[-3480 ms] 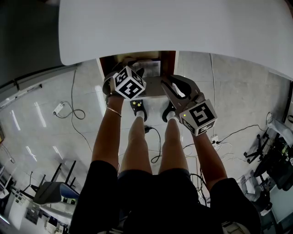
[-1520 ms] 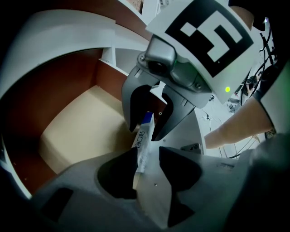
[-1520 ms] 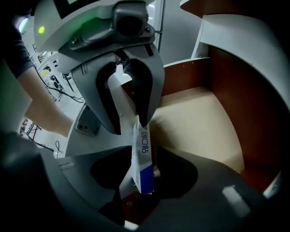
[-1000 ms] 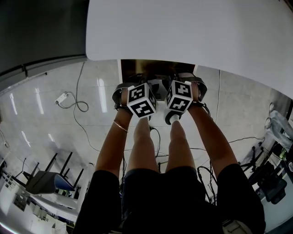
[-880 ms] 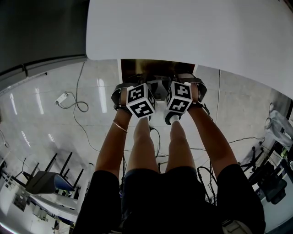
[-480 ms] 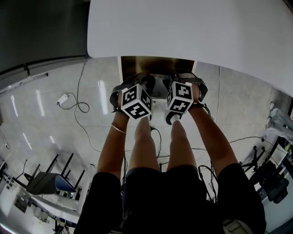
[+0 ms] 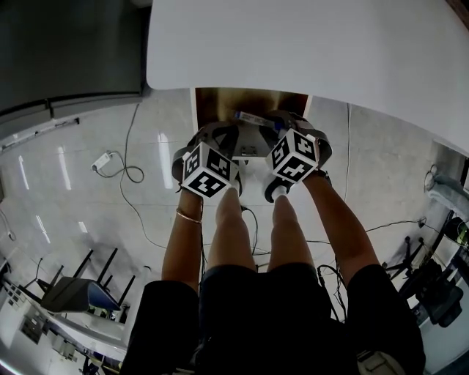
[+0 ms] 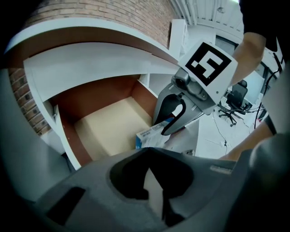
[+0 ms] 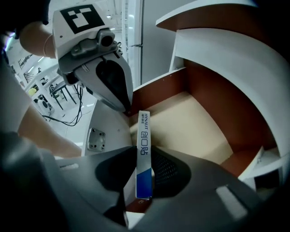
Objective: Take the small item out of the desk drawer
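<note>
The person wears a black short-sleeved top (image 7: 256,337), black shorts (image 7: 229,282) and a thin bangle (image 7: 189,214) on the left wrist. The left gripper (image 8: 153,190) and right gripper (image 9: 144,181) are dark grey, with white cubes (image 7: 209,170) bearing black square markers.

Glossy pale tiled floor (image 7: 88,205) with loose cables (image 7: 126,173), brick wall (image 8: 136,13), office chair (image 8: 233,96).

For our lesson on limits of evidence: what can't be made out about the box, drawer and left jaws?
Box: broad faces; edge-on in the right gripper view, tiny in the head view, partly behind the right gripper in the left gripper view.
Drawer: near end, behind the left gripper in its own view.
Left jaws: whether they pinch anything; too dark.
</note>
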`<act>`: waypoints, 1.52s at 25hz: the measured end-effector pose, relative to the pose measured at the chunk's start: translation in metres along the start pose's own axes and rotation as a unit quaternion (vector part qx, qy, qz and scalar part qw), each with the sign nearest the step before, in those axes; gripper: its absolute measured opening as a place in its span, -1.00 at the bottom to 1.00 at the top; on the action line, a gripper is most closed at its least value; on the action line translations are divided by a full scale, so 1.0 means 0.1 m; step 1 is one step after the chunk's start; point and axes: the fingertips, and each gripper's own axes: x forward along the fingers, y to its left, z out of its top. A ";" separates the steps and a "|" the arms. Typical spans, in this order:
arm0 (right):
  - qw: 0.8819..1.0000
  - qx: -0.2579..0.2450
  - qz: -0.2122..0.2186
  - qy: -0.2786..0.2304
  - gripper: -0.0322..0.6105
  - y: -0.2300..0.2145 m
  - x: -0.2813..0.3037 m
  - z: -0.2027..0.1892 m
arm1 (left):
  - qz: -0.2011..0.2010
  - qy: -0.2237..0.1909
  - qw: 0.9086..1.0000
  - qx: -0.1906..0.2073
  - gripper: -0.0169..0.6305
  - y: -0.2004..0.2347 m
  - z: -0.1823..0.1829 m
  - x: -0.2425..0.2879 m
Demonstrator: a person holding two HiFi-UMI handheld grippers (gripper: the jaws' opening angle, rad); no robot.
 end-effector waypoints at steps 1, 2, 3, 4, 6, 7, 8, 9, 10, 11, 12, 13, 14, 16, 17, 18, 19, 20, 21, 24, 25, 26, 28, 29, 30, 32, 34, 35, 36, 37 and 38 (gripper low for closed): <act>1.000 0.007 -0.003 -0.005 -0.56 -0.01 -0.03 0.01 | 0.004 -0.003 1.000 -0.005 -0.95 0.02 0.01 -0.03; 1.000 0.015 -0.004 -0.010 -0.56 -0.02 -0.06 0.03 | 0.008 -0.006 1.000 -0.010 -0.95 0.03 0.02 -0.05; 1.000 0.023 -0.005 -0.015 -0.56 -0.02 -0.09 0.04 | 0.012 -0.009 1.000 -0.014 -0.95 0.04 0.04 -0.08; 0.999 0.030 -0.007 -0.020 -0.56 -0.02 -0.12 0.05 | 0.015 -0.012 1.000 -0.019 -0.95 0.05 0.05 -0.11; 0.999 0.041 -0.010 -0.028 -0.56 -0.01 -0.18 0.07 | 0.022 -0.019 0.999 -0.028 -0.95 0.05 0.08 -0.16; 0.998 0.045 -0.012 -0.031 -0.56 -0.01 -0.22 0.07 | 0.025 -0.023 0.999 -0.034 -0.95 0.05 0.10 -0.18; 0.998 0.049 -0.015 -0.034 -0.56 -0.01 -0.25 0.08 | 0.029 -0.028 0.998 -0.041 -0.95 0.06 0.11 -0.21; 0.998 0.051 -0.018 -0.037 -0.56 -0.01 -0.28 0.09 | 0.032 -0.031 0.998 -0.049 -0.95 0.06 0.13 -0.23; 0.998 0.052 -0.020 -0.040 -0.56 -0.01 -0.31 0.09 | 0.036 -0.035 0.997 -0.057 -0.95 0.06 0.14 -0.26; 0.997 0.053 -0.022 -0.043 -0.56 0.00 -0.35 0.10 | 0.039 -0.040 0.996 -0.065 -0.95 0.06 0.15 -0.29; 0.997 0.055 -0.024 -0.046 -0.56 0.00 -0.38 0.10 | 0.043 -0.044 0.996 -0.072 -0.95 0.06 0.17 -0.32; 0.997 0.057 -0.026 -0.049 -0.56 0.00 -0.42 0.11 | 0.047 -0.049 0.995 -0.076 -0.95 0.07 0.19 -0.35; 0.996 0.059 -0.029 -0.053 -0.56 -0.01 -0.46 0.13 | 0.051 -0.054 0.994 -0.081 -0.95 0.07 0.22 -0.39; 0.995 0.066 -0.035 -0.061 -0.56 -0.02 -0.54 0.15 | 0.059 -0.063 0.992 -0.090 -0.95 0.08 0.25 -0.47; 0.995 0.070 -0.038 -0.065 -0.56 -0.02 -0.58 0.16 | 0.063 -0.067 0.991 -0.095 -0.95 0.08 0.26 -0.51; 0.994 0.076 -0.042 -0.068 -0.56 -0.03 -0.61 0.16 | 0.067 -0.072 0.990 -0.100 -0.95 0.09 0.28 -0.55; 0.993 0.081 -0.045 -0.071 -0.56 -0.04 -0.64 0.16 | 0.071 -0.076 0.989 -0.104 -0.95 0.09 0.31 -0.59; 0.992 0.086 -0.048 -0.073 -0.56 -0.05 -0.68 0.15 | 0.075 -0.079 0.988 -0.108 -0.95 0.09 0.34 -0.63; 0.992 0.091 -0.051 -0.075 -0.56 -0.05 -0.71 0.14 | 0.078 -0.083 0.987 -0.112 -0.95 0.09 0.36 -0.66; 0.990 0.103 -0.058 -0.081 -0.57 -0.05 -0.80 0.13 | 0.086 -0.090 0.985 -0.115 -0.95 0.05 0.40 -0.76; 0.989 0.107 -0.060 -0.084 -0.56 -0.04 -0.82 0.12 | 0.088 -0.092 0.985 -0.115 -0.95 0.04 0.41 -0.78; 0.988 0.111 -0.061 -0.086 -0.57 -0.04 -0.85 0.12 | 0.089 -0.093 0.985 -0.114 -0.95 0.02 0.43 -0.80; 0.986 0.120 -0.065 -0.091 -0.57 -0.03 -0.92 0.12 | 0.090 -0.097 0.985 -0.113 -0.95 -0.01 0.47 -0.84; 0.985 0.125 -0.067 -0.095 -0.57 -0.02 -0.96 0.12 | 0.091 -0.098 0.985 -0.112 -0.95 -0.02 0.49 -0.87; 0.984 0.129 -0.068 -0.099 -0.57 -0.02 -0.99 0.13 | 0.091 -0.100 0.985 -0.111 -0.95 -0.03 0.50 -0.89; 0.982 0.141 -0.069 -0.108 -0.57 0.00 -1.07 0.16 | 0.089 -0.100 0.985 -0.109 -0.95 -0.06 0.53 -0.93; 0.980 0.148 -0.072 -0.116 -0.57 0.00 -1.16 0.18 | 0.087 -0.100 0.985 -0.107 -0.95 -0.10 0.56 -0.98; 0.979 0.150 -0.074 -0.120 -0.57 0.00 -1.21 0.19 | 0.086 -0.101 0.985 -0.105 -0.95 -0.12 0.58 -1.01; 0.977 0.154 -0.076 -0.124 -0.57 0.00 -1.26 0.21 | 0.087 -0.103 0.985 -0.104 -0.95 -0.14 0.61 -1.04; 0.976 0.159 -0.077 -0.129 -0.57 0.01 -1.30 0.23 | 0.088 -0.105 0.985 -0.102 -0.95 -0.15 0.63 -1.07; 0.974 0.165 -0.078 -0.134 -0.57 0.01 -1.34 0.25 | 0.088 -0.106 0.985 -0.101 -0.95 -0.16 0.66 -1.11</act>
